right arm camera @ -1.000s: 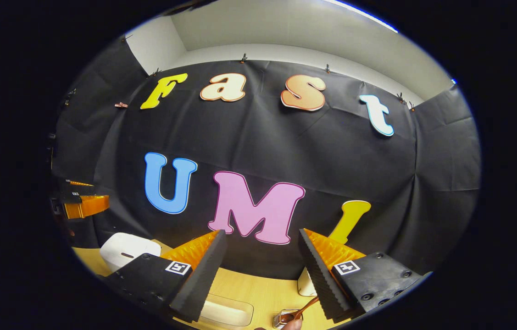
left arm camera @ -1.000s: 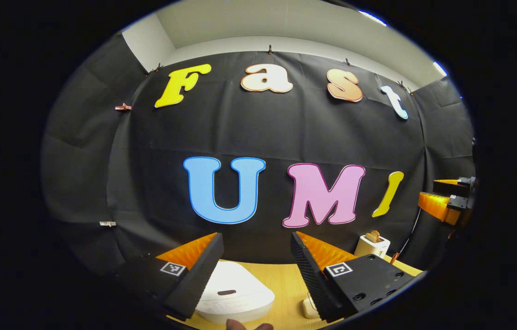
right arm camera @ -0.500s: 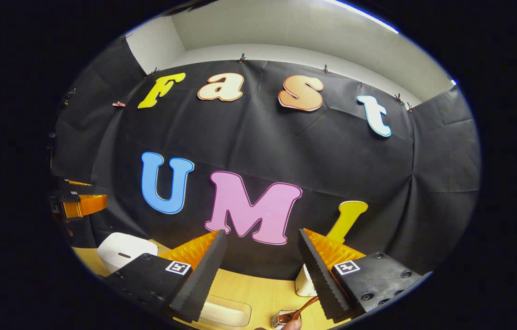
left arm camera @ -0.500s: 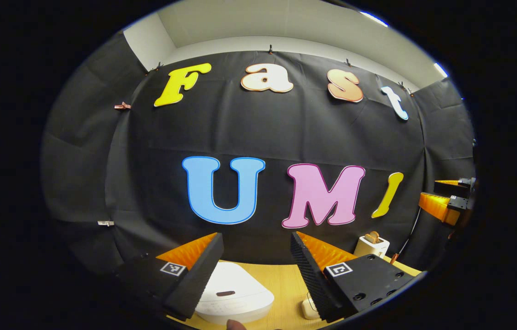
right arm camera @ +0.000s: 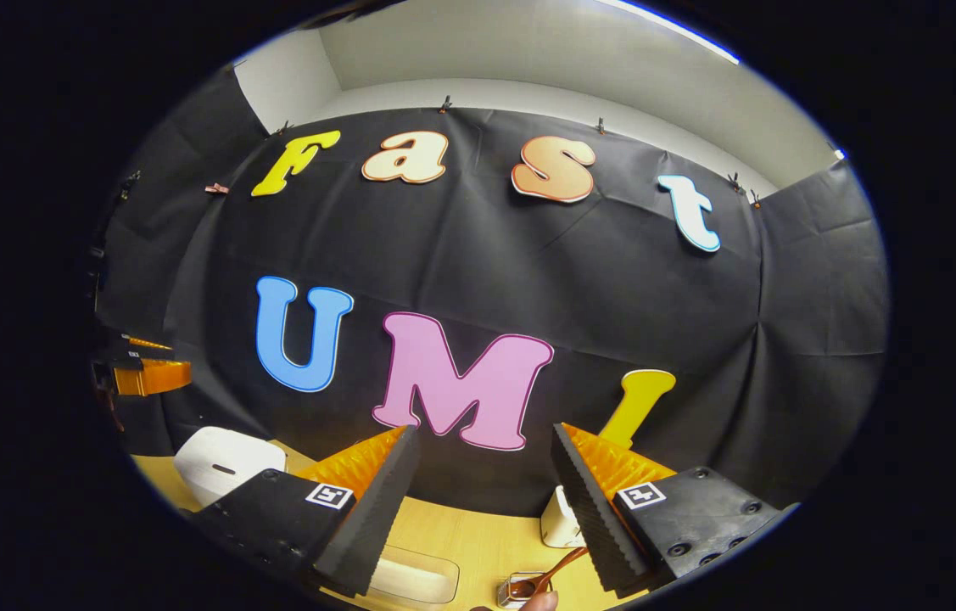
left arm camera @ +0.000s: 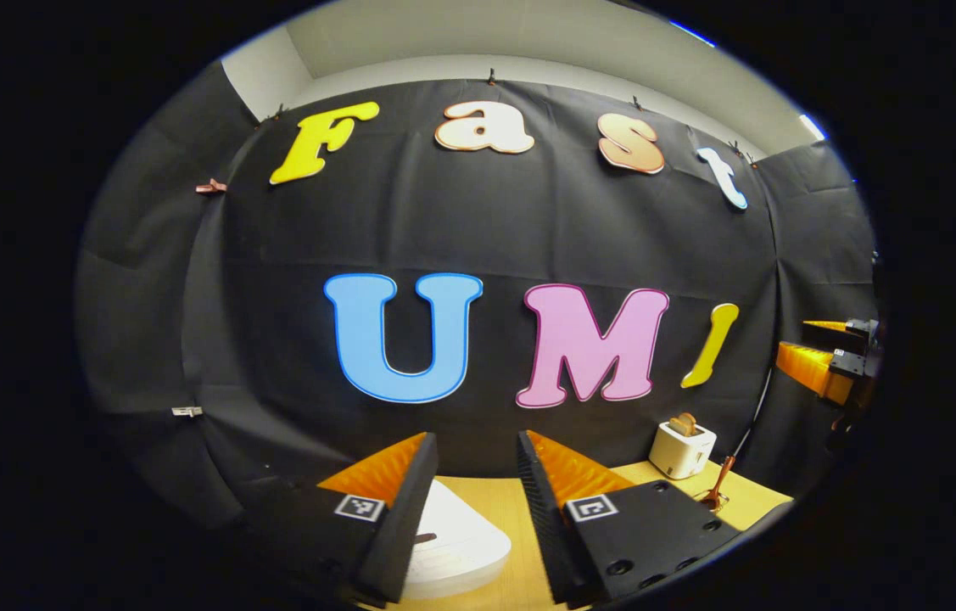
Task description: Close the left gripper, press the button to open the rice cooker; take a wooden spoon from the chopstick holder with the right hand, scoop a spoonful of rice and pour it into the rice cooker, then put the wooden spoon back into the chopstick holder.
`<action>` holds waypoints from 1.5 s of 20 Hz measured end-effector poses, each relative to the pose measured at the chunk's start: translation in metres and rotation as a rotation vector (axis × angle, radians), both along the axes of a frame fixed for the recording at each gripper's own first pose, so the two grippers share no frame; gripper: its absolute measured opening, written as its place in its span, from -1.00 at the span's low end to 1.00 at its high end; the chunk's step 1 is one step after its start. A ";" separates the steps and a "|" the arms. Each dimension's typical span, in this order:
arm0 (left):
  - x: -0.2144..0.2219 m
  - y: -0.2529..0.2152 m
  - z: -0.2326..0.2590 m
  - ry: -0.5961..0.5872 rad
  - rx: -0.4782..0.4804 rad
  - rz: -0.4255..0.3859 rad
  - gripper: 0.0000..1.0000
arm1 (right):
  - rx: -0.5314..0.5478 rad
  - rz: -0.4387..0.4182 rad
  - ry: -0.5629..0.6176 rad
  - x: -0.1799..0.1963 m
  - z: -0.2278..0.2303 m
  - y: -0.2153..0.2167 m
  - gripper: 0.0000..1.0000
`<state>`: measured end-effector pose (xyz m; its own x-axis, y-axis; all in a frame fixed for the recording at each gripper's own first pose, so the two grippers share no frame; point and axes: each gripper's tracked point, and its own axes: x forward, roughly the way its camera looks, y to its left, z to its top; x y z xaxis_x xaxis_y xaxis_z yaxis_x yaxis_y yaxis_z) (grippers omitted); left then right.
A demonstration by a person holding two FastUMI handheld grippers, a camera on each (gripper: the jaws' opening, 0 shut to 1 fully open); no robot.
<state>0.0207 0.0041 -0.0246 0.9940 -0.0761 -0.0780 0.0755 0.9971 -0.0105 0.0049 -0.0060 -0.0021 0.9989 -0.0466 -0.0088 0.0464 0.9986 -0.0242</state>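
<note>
Left gripper (left arm camera: pixel 478 475) is held above the near part of the desk (left arm camera: pixel 486 501), jaws partly drawn in with a narrow gap between them, gripping nothing. The rice cooker (left arm camera: pixel 456 543), white with its lid down, sits just below and behind the left jaw; the dark button slot on the lid peeks out beside that jaw's inner edge. Bare desk lies to the cooker's right, between the jaws.

Far right on the desk: a white toaster (left arm camera: pixel 681 448) near the back wall, and the wooden spoon (left arm camera: pixel 717 484) standing upright close to the desk's right edge. Right gripper (left arm camera: pixel 825 365) is visible at the right margin, raised well above the desk.

In the right gripper view, the right gripper (right arm camera: pixel 486 484) has its jaws spread wide, empty. Below them: a clear tray (right arm camera: pixel 410 581) near the bottom edge, the chopstick holder (right arm camera: pixel 520 588) with the spoon handle (right arm camera: pixel 558 568) leaning out, a fingertip (right arm camera: pixel 539 601) just beside it. The cooker (right arm camera: pixel 227 462) sits at left, apart from the tray. The left gripper (right arm camera: pixel 142 369) hangs above it at the left margin.
</note>
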 end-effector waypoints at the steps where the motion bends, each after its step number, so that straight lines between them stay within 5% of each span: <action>1: 0.002 0.002 -0.007 0.014 -0.011 0.000 0.12 | -0.001 -0.003 0.002 0.000 0.000 -0.001 0.93; 4: 0.012 0.015 -0.029 0.064 -0.036 0.010 -0.70 | -0.002 -0.011 0.005 0.001 -0.003 -0.006 0.93; 6: 0.019 0.025 -0.046 0.102 -0.064 0.007 -0.89 | -0.009 -0.021 0.010 -0.003 -0.005 -0.012 0.93; 19: 0.069 0.071 -0.201 0.455 -0.090 0.079 -0.89 | -0.056 -0.050 0.032 -0.019 -0.013 -0.037 0.93; 30: 0.078 0.066 -0.249 0.575 -0.060 0.072 -0.96 | -0.079 -0.074 0.067 -0.017 -0.026 -0.052 0.93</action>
